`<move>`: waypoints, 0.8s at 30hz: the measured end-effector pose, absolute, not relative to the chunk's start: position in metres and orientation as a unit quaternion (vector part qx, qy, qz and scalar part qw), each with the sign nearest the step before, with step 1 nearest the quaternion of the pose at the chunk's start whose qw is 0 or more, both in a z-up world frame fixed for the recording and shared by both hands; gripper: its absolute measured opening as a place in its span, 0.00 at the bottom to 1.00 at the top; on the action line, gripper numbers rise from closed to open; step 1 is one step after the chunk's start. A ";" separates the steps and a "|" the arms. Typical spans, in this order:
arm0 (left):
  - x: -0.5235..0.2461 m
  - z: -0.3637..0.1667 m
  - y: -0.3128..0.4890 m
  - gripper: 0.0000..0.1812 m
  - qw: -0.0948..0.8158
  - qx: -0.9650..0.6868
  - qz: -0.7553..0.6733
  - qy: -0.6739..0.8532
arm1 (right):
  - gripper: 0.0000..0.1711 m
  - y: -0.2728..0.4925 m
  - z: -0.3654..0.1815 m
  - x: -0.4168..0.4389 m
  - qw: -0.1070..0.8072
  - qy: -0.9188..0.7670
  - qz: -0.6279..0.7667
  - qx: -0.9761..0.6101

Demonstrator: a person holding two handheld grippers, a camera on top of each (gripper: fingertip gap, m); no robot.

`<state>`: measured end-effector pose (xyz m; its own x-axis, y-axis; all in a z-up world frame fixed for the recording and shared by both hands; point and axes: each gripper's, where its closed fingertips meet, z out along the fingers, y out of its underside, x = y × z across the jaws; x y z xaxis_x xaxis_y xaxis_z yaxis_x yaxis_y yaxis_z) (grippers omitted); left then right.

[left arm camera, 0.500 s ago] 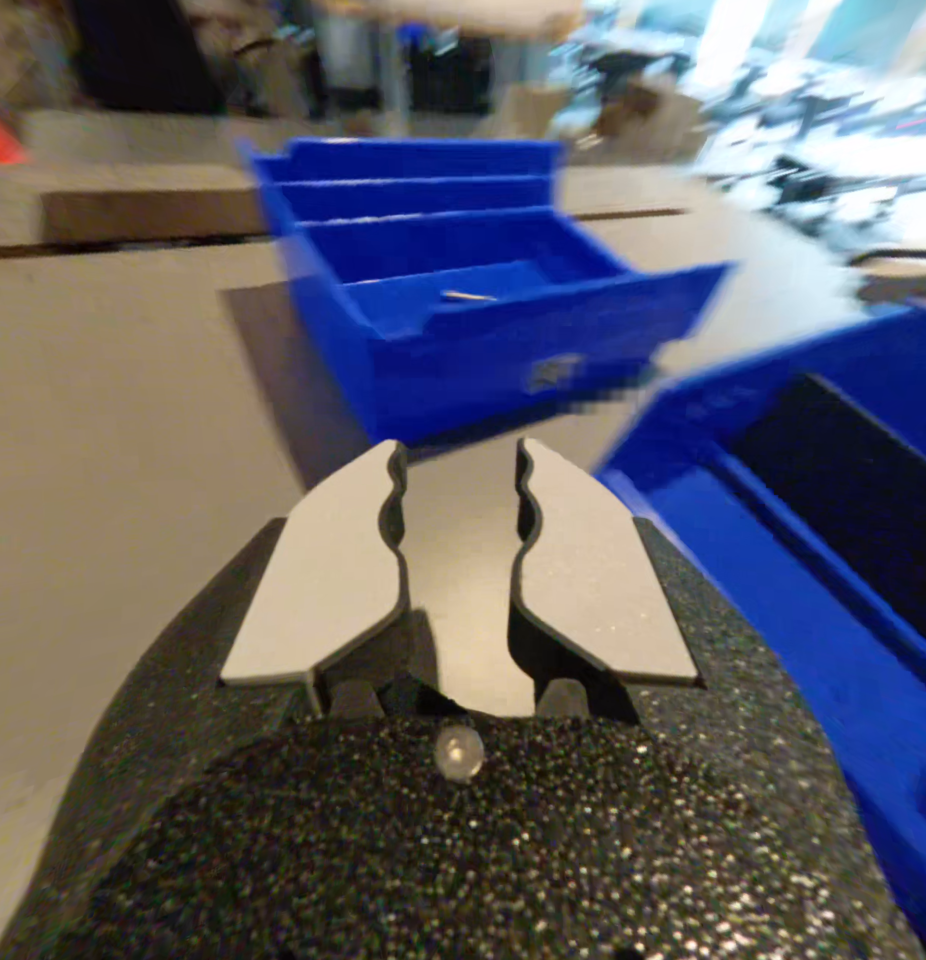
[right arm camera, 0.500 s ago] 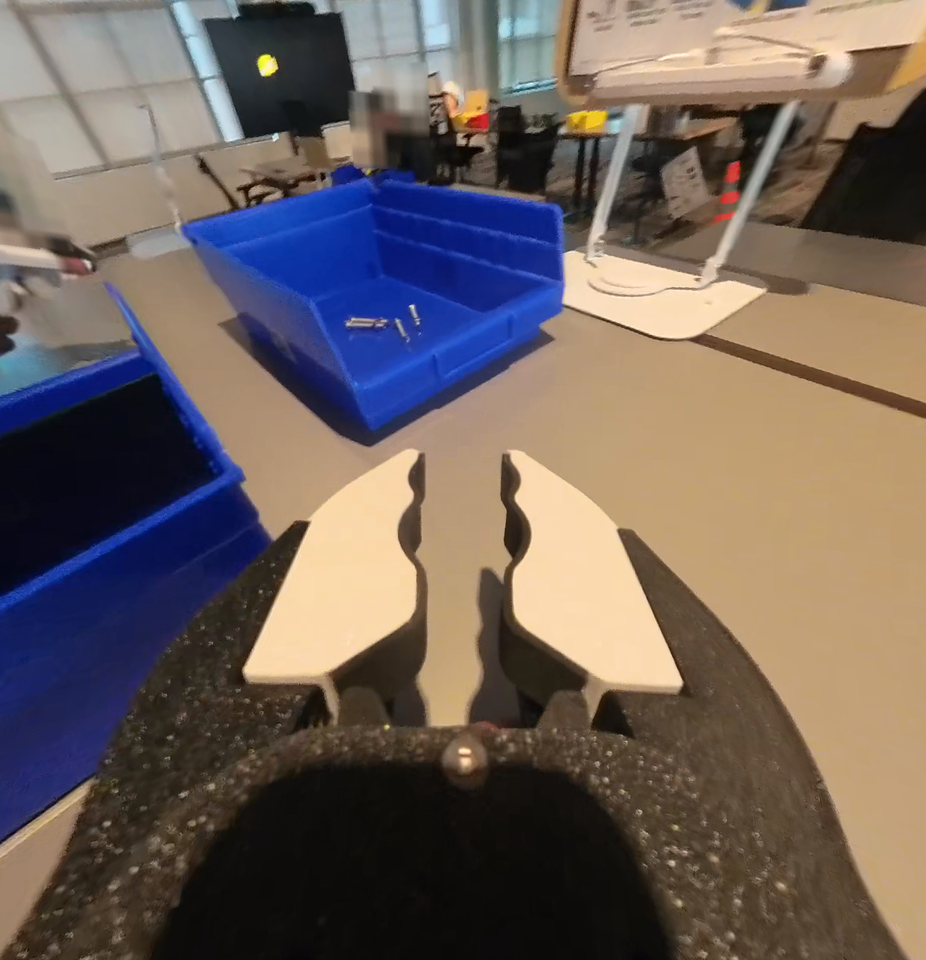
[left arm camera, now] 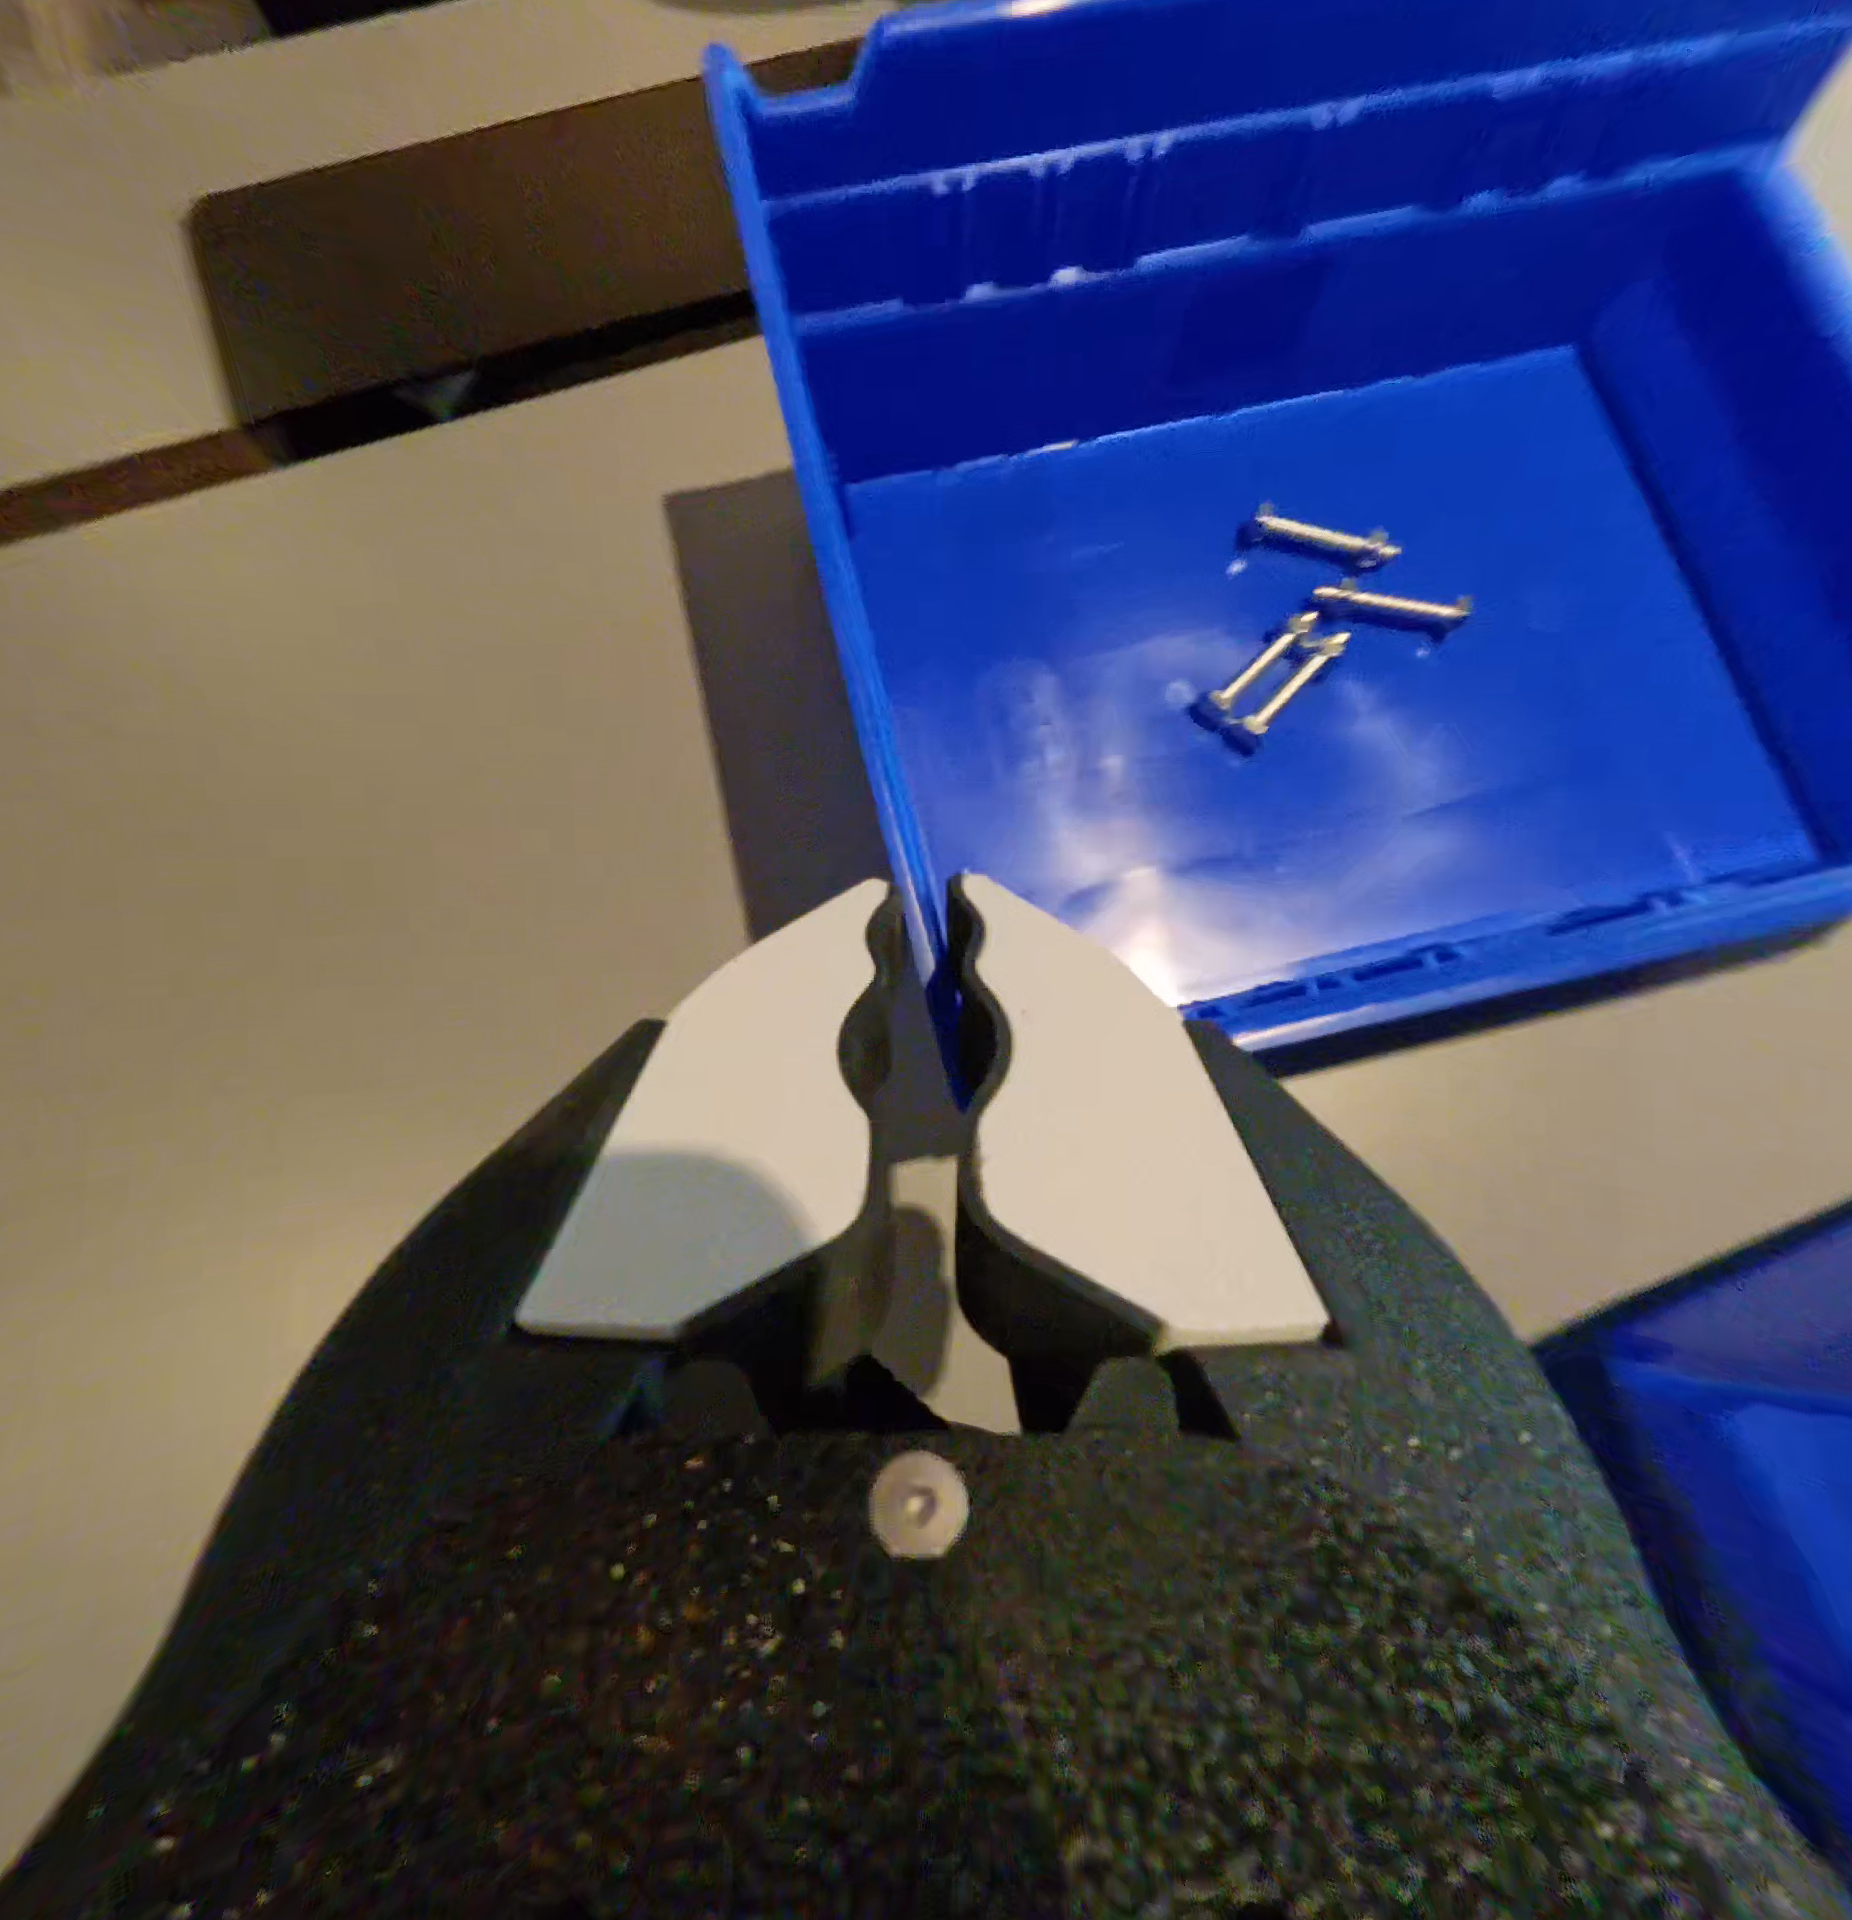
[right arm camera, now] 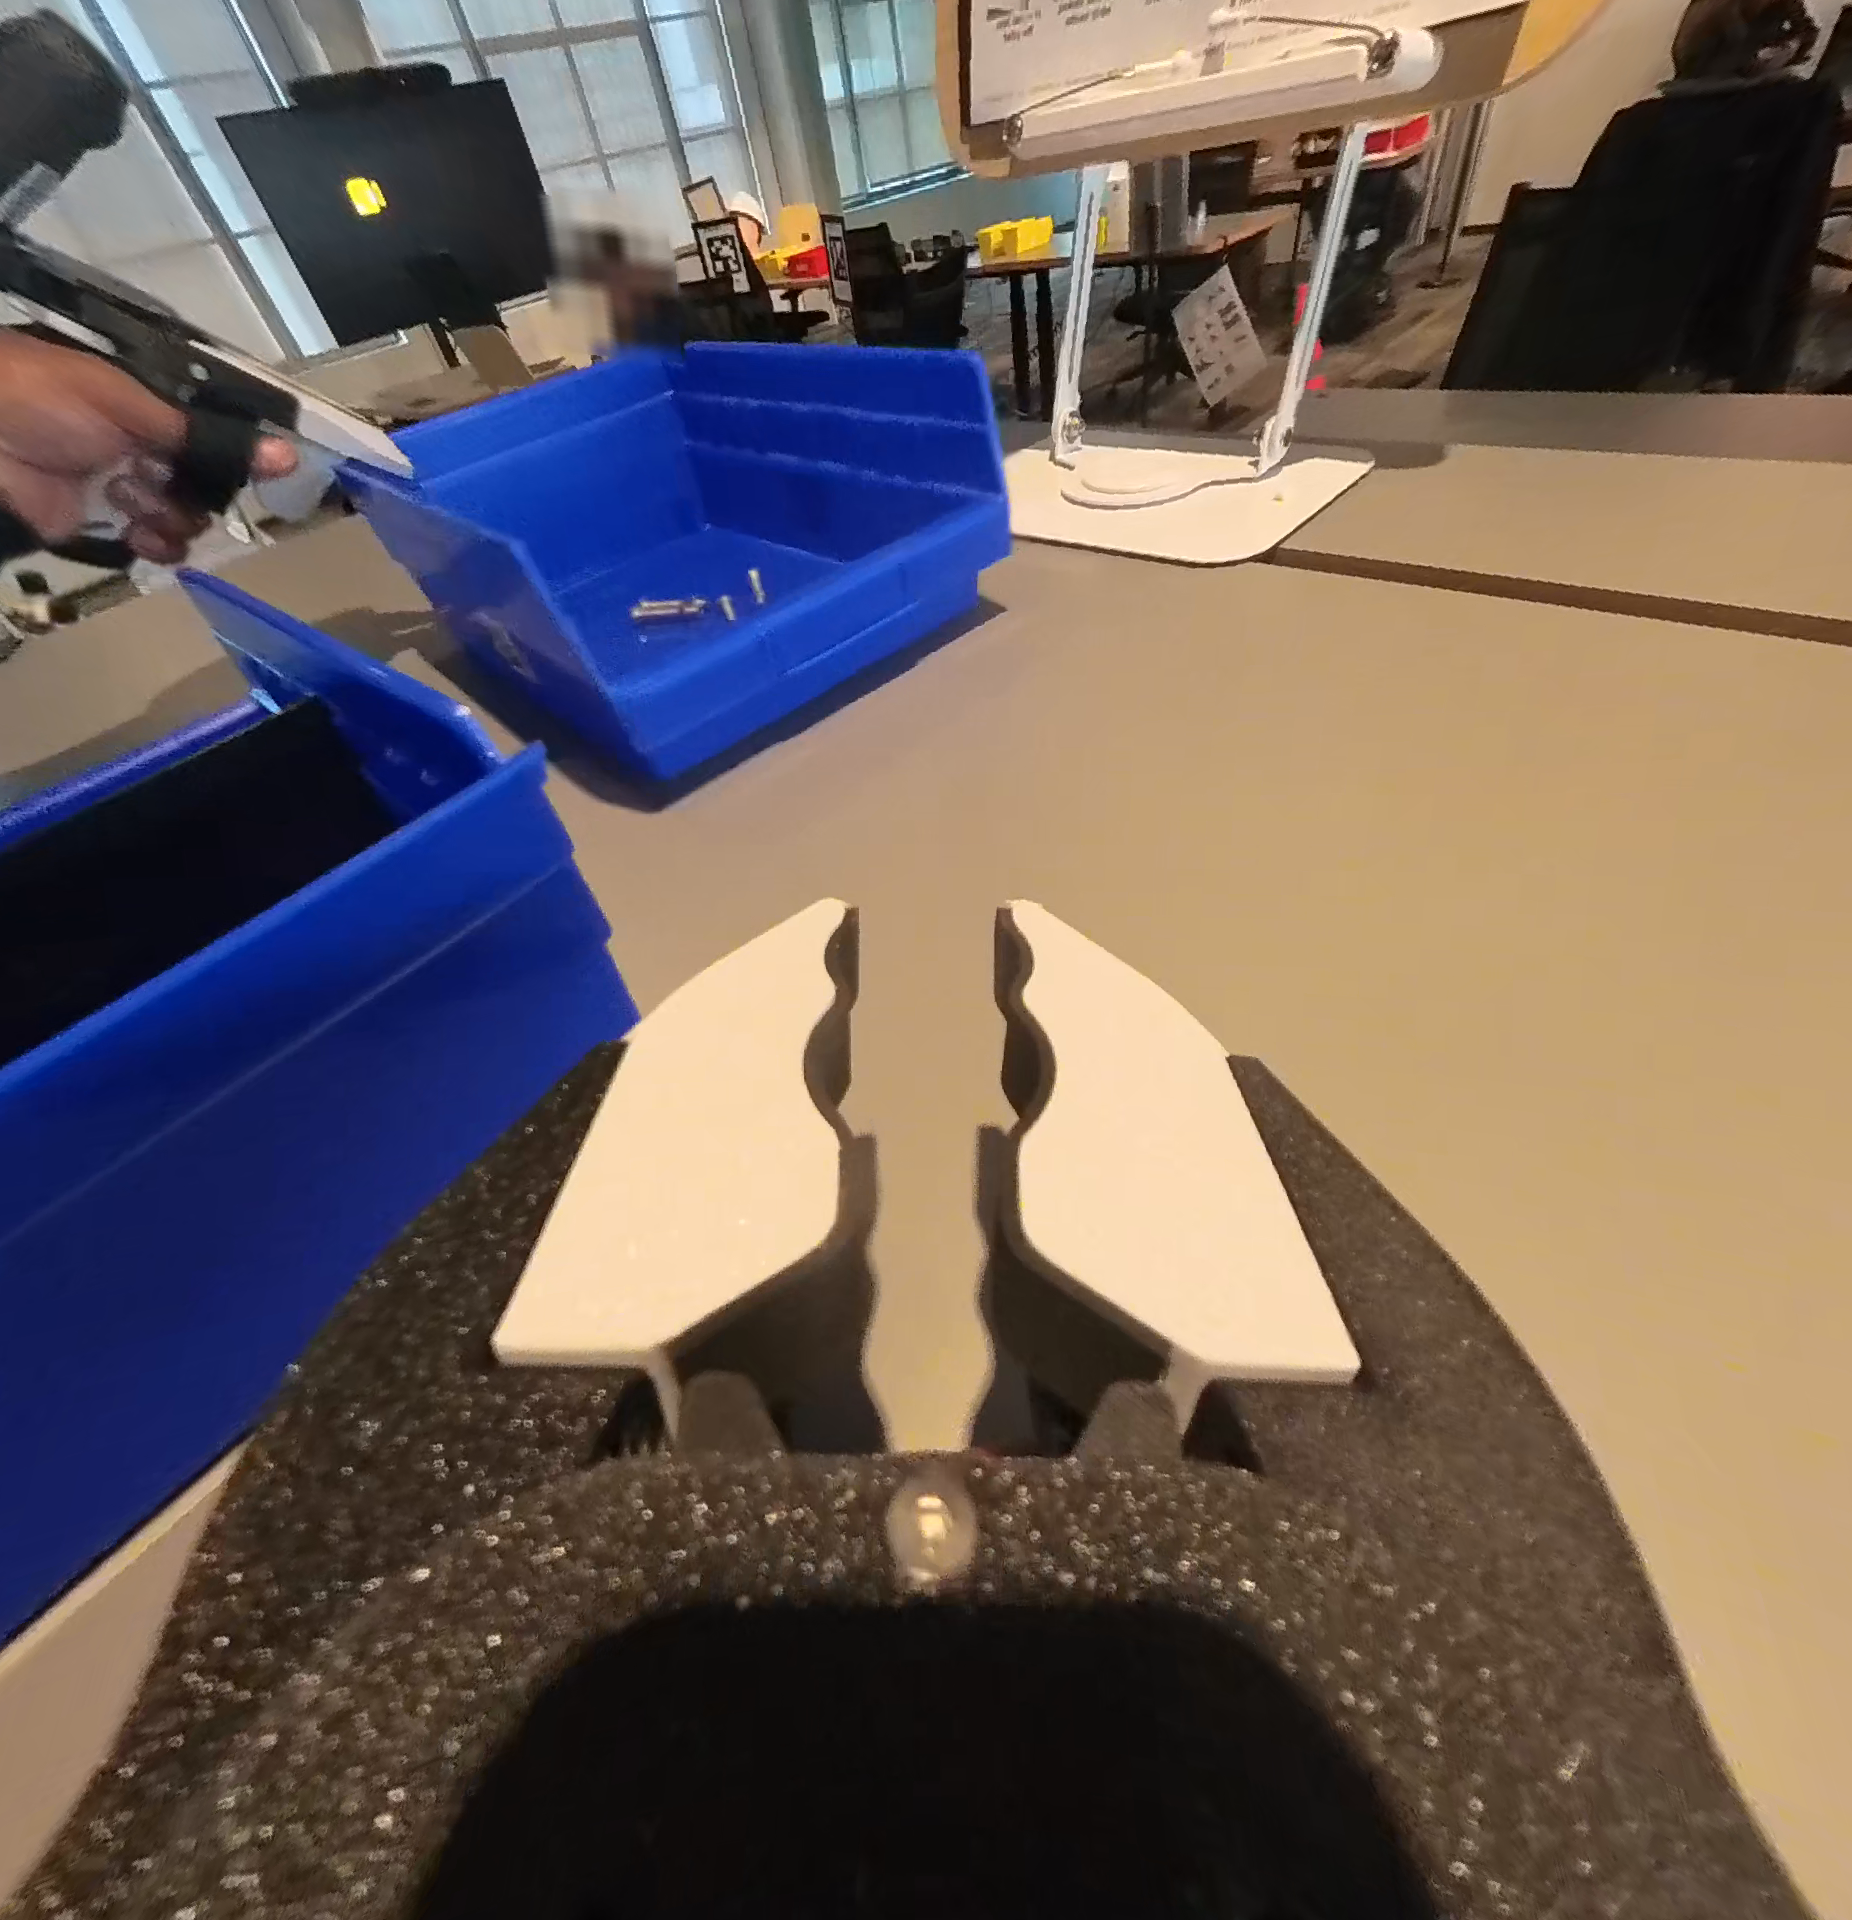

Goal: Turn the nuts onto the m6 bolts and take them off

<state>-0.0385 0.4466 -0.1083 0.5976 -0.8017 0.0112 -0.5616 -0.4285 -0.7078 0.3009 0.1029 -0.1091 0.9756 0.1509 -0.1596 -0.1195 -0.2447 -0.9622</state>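
Left wrist view: the left gripper (left arm camera: 920,914) has its fingers drawn nearly together around the near corner of a side wall of the far blue bin (left arm camera: 1317,260); the wall edge passes between the fingertips, so the gripper appears clamped on that rim. On the bin floor lie four bolts (left arm camera: 1317,623), two roughly parallel to the back wall and two side by side at an angle, close together near the middle of the floor. Whether nuts sit on them cannot be told. The bin stands on a grey table (left arm camera: 330,831).

Right wrist view: the right gripper (right arm camera: 927,914) hangs above bare table with a clear gap between its fingers, holding nothing. A second blue bin (right arm camera: 278,987) stands just to its left, its interior dark. Farther off, the first bin is seen with the bolts inside, and a hand (right arm camera: 60,447) holds the left gripper at its upper left corner. A white lamp stand (right arm camera: 1182,488) rests on the table beyond.
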 end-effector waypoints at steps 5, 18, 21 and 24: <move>-0.095 -0.108 0.489 0.04 0.340 -0.846 -0.085 0.401 | 0.15 0.102 -0.111 0.298 0.606 -0.016 0.116 -0.786; -0.198 -0.108 0.544 0.05 0.355 -0.837 -0.060 0.413 | 0.28 0.048 -0.053 0.217 0.425 -0.036 0.238 -0.873; -0.200 -0.108 0.546 0.05 0.353 -0.830 -0.056 0.429 | 0.30 0.043 -0.069 0.187 0.351 -0.087 0.217 -0.907; -0.204 -0.108 0.550 0.05 0.349 -0.822 -0.039 0.447 | 0.28 0.039 -0.097 0.174 0.270 -0.135 0.185 -0.935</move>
